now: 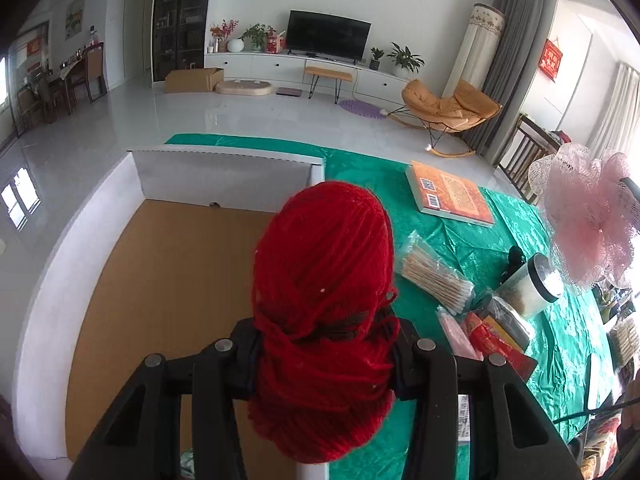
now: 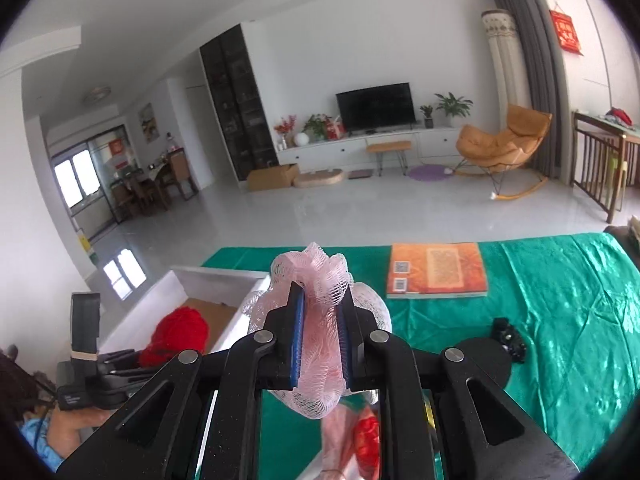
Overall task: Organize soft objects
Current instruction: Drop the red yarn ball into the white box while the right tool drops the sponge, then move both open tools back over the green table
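Observation:
My left gripper (image 1: 324, 344) is shut on a red ball of yarn (image 1: 324, 280) and holds it above the right edge of a white-walled box (image 1: 224, 168) with a brown cardboard floor. The yarn (image 2: 176, 336) and the box (image 2: 216, 284) also show in the right wrist view, at lower left. My right gripper (image 2: 320, 312) is shut on a pink mesh bath pouf (image 2: 320, 336) and holds it above the green tablecloth (image 2: 560, 300). The pouf (image 1: 588, 220) shows at the right edge of the left wrist view.
On the green cloth lie an orange book (image 1: 450, 194), a bag of cotton swabs (image 1: 434, 276), a clear jar with a black lid (image 1: 532, 288), red packets (image 1: 492, 340) and a small black object (image 2: 508, 338). A person's hand (image 2: 72, 420) holds the left gripper.

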`<move>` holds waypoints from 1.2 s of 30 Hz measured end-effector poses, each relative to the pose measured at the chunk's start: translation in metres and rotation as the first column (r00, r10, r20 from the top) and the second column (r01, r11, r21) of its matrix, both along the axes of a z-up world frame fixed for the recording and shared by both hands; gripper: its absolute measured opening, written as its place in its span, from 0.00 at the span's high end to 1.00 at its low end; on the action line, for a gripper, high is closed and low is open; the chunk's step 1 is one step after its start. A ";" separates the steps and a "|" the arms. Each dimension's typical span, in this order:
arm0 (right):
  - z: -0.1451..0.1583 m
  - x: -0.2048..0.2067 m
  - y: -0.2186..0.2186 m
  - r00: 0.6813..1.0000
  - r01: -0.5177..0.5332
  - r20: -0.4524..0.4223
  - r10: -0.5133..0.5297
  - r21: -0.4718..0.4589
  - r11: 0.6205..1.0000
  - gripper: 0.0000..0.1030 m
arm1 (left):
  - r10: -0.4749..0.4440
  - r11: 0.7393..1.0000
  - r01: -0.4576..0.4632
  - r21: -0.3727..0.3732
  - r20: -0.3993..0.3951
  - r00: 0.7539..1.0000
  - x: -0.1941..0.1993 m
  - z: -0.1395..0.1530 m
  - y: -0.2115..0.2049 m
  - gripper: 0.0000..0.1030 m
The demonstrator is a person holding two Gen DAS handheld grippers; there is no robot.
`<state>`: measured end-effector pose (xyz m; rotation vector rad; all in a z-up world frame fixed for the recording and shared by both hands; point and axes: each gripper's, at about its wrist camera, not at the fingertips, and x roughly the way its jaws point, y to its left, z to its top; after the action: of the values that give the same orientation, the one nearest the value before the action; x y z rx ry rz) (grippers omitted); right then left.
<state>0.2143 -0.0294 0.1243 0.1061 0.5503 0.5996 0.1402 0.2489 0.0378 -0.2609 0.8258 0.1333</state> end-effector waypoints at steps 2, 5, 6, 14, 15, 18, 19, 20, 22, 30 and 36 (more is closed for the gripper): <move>0.000 -0.012 0.034 0.997 -0.077 -0.012 0.078 0.012 0.997 0.84 | 0.046 0.999 -0.046 0.019 -0.011 0.999 -0.022 -0.001 0.027 0.55; -0.005 -0.029 0.083 0.981 -0.190 -0.043 0.191 0.027 0.981 0.84 | 0.129 0.990 -0.127 0.054 -0.032 0.991 -0.055 -0.005 0.061 0.55; -0.009 -0.034 0.097 0.973 -0.223 -0.059 0.225 0.037 0.974 0.84 | 0.155 0.986 -0.153 0.066 -0.040 0.987 -0.065 -0.008 0.071 0.55; -0.069 -0.066 0.187 0.880 -0.425 -0.217 0.421 0.034 0.905 0.63 | 0.308 0.949 -0.296 0.108 -0.110 0.945 -0.110 -0.046 0.108 0.14; -0.077 -0.068 0.192 0.869 -0.444 -0.238 0.434 0.015 0.896 0.38 | 0.311 0.947 -0.300 0.110 -0.104 0.945 -0.110 -0.048 0.106 0.14; -0.087 -0.076 0.184 0.885 -0.426 -0.214 0.414 -0.012 0.905 0.28 | 0.283 0.957 -0.274 0.099 -0.097 0.954 -0.104 -0.049 0.094 0.14; -0.087 -0.077 0.178 0.899 -0.406 -0.193 0.392 -0.038 0.913 0.28 | 0.267 0.962 -0.259 0.090 -0.089 0.960 -0.101 -0.048 0.087 0.14; -0.086 -0.078 0.171 0.914 -0.382 -0.170 0.367 -0.064 0.922 0.28 | 0.243 0.968 -0.237 0.080 -0.080 0.967 -0.098 -0.046 0.078 0.14; -0.086 -0.077 0.154 0.941 -0.327 -0.131 0.313 -0.101 0.940 0.27 | 0.180 0.982 -0.176 0.064 -0.055 0.982 -0.090 -0.040 0.054 0.14; -0.122 -0.069 0.029 0.998 -0.020 -0.066 0.005 -0.222 0.975 0.25 | -0.149 0.989 0.148 0.028 0.036 0.988 -0.065 -0.024 -0.074 0.14; -0.175 -0.063 -0.090 0.950 0.230 -0.156 -0.269 -0.230 0.945 0.25 | -0.300 0.953 0.301 0.041 -0.020 0.954 -0.050 -0.049 -0.158 0.14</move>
<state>0.1511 -0.1194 -0.0504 0.0314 0.7650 0.2809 0.0898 0.0910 -0.0109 -0.0905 0.8662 -0.1330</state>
